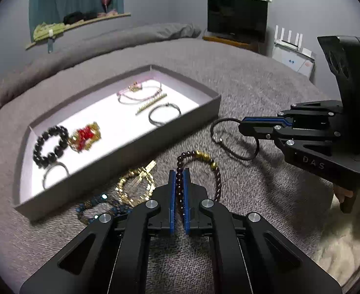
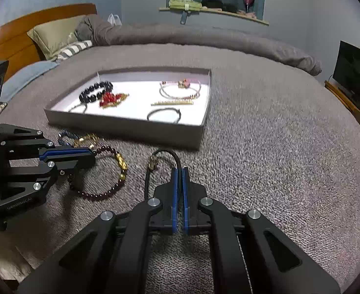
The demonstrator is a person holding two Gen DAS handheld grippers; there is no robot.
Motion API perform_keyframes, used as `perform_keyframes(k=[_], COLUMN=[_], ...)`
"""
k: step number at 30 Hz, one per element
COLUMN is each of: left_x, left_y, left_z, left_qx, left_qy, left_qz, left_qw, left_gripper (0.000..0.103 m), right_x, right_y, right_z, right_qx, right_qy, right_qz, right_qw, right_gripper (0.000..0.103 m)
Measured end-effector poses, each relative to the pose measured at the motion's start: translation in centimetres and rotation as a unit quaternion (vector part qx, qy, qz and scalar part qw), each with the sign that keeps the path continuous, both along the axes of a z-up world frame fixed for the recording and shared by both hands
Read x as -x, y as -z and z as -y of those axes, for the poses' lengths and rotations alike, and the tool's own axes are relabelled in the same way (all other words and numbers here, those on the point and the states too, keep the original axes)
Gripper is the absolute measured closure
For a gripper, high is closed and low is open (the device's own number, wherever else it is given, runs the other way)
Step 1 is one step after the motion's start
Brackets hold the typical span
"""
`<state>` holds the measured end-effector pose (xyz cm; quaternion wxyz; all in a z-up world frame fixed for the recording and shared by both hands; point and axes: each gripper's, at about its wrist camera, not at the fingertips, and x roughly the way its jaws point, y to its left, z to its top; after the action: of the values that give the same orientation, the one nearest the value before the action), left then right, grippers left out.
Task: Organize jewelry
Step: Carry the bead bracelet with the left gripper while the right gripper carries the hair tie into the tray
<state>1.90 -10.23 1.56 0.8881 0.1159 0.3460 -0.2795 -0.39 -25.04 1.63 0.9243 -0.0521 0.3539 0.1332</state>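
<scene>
Left gripper (image 1: 179, 171): fingers nearly together, pinching the garnet-bead bracelet (image 1: 218, 178) on the grey bedspread (image 1: 253, 78).
Right gripper (image 2: 179, 170): fingers nearly together, clamped on the black cord bracelet (image 2: 166, 153), whose gold charm (image 2: 152, 163) lies just left of its tips.
Grey tray (image 1: 140, 144): ahead and left of both grippers; holds a black-bead bracelet (image 1: 49, 147), a red-and-gold piece (image 1: 85, 136), a pink cord bracelet (image 1: 138, 93), a gold bar (image 1: 151, 103) and a dark bangle (image 1: 164, 114).
Gold chain bracelet (image 1: 136, 186): just left of left gripper, outside tray.
Blue-bead bracelet (image 1: 94, 207): further left, beside the chain.
</scene>
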Motion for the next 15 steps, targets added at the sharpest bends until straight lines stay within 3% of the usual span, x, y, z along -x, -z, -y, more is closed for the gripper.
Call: perform_keyframes(k=[7, 15], left_x=[0.8, -0.4], left_y=[-2.8, -6.5], left_z=[-0.9, -3.2], left_qx=[0.019, 0.038], left_qy=[-0.005, -0.042], left_qz=[0.037, 0.080], left_qw=[0.9991, 0.9952], left_gripper=[0.097, 0.097], right_x=[0.8, 0.0], right_y=[-1.9, -5.4], right_z=[0.1, -1.4], right_qx=[-0.026, -0.025], right_qy=[-0.003, -0.009], right_qz=[0.034, 0.084], right_qw=[0.999, 0.996], right_gripper=[0.099, 0.099])
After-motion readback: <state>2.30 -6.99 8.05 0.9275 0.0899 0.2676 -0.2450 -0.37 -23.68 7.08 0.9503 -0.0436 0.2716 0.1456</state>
